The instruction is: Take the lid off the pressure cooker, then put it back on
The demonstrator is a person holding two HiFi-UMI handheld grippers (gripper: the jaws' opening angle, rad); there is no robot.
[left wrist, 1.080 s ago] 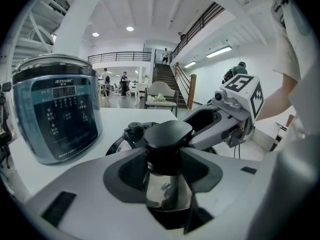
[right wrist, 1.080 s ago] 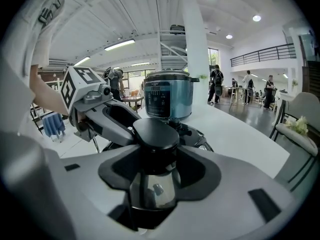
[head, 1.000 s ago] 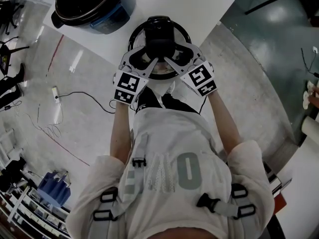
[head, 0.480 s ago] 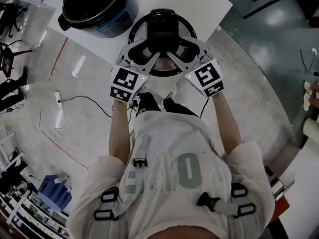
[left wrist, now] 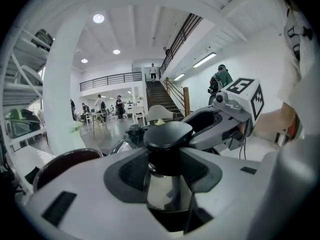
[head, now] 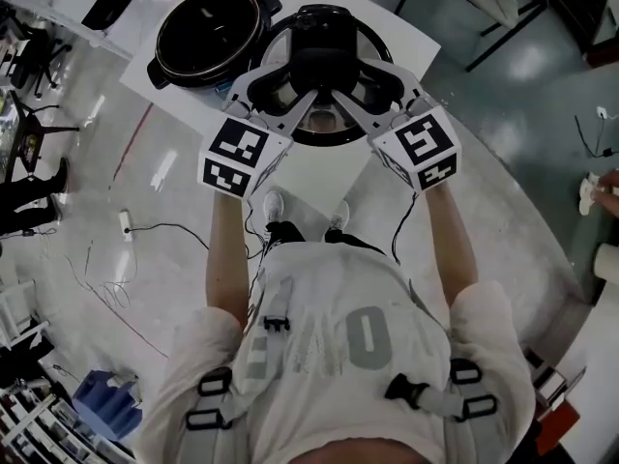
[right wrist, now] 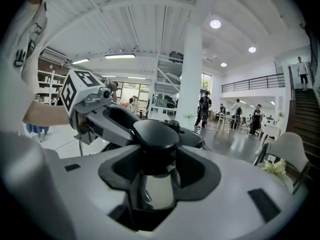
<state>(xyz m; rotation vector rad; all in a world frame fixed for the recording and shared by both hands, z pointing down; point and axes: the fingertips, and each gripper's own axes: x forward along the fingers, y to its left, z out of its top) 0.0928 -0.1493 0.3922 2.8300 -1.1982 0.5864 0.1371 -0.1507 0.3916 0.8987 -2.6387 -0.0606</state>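
Left gripper (left wrist: 167,171) and right gripper (right wrist: 156,181) each clamp the lid's knob (head: 324,51) from opposite sides. Lid (head: 379,116) is held off the white table (head: 392,17), just beside the open pressure cooker (head: 208,32).

The head camera looked steeply down past the person's pale shirt (head: 338,341) onto the near edge of the white worktop (head: 411,27), and saw the left gripper (head: 290,75) and the right gripper (head: 360,75) from above. Each gripper camera sat close behind its own jaws, looked nearly level and faced the other. All three views shared the round black plastic lid knob (head: 324,46).
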